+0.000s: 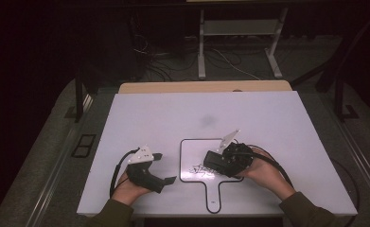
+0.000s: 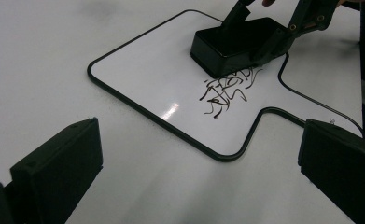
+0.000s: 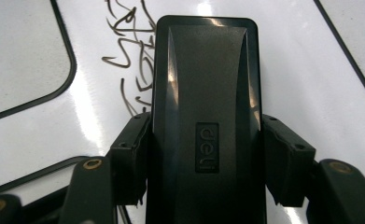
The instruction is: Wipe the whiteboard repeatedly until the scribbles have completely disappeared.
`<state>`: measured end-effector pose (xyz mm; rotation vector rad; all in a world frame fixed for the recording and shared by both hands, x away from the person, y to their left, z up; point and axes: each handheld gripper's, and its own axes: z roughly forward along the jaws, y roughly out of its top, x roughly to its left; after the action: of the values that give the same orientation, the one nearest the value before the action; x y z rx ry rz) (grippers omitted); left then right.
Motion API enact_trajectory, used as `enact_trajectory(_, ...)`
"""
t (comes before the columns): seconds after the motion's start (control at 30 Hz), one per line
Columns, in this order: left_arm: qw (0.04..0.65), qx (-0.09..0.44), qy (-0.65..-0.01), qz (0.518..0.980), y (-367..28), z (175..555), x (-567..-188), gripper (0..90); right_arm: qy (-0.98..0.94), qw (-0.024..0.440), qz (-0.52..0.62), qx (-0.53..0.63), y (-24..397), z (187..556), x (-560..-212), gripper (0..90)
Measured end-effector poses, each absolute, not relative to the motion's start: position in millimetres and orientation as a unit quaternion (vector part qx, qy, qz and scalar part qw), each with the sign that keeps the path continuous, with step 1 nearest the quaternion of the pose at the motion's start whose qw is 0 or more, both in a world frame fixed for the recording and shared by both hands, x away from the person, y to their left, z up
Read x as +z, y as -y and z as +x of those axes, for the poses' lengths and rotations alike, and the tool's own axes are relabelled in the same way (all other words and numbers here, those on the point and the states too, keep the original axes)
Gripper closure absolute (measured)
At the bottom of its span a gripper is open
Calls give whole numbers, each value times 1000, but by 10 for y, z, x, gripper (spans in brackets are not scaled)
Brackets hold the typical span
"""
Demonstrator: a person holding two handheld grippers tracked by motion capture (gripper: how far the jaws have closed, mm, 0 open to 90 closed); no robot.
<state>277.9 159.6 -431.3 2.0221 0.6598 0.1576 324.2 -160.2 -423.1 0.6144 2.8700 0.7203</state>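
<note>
The right hand-held gripper (image 1: 214, 163) is closed on a black eraser (image 3: 206, 116). In the right gripper view its two jaws press on the long sides of the eraser, one on each side, and the eraser stands out forward between them. The eraser is a long block with rounded corners and a smooth dark top, and a small raised label with the word "deli" is in the middle of this top. In the left gripper view its flat underside rests on the small whiteboard (image 2: 143, 70).

The whiteboard lies flat on the white bench (image 1: 149, 118), under the right hand-held gripper. It has a thin black rim and a short handle that points toward the person. Dark scribbled marker lines (image 2: 224, 93) are on its surface, just beside the front end of the eraser and partly under it.

The left hand-held gripper (image 1: 166, 168) is open; its jaws stand wide apart and nothing is between them. It is held just over the bench, to the left of the whiteboard and apart from it, and its jaws point toward the board and the eraser.
</note>
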Motion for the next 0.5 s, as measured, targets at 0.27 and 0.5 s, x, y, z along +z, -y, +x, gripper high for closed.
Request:
enact_trajectory(0.27, 483, 65, -271, 830, -1595, 2779, -4313, 0, -951, 62, 191, 234, 1575, 3189, -4228, 386)
enact_trajectory(0.5, 484, 65, -271, 830, -1595, 2778, -4312, 0, -954, 60, 180, 233, 1547, 3136, -4225, 386)
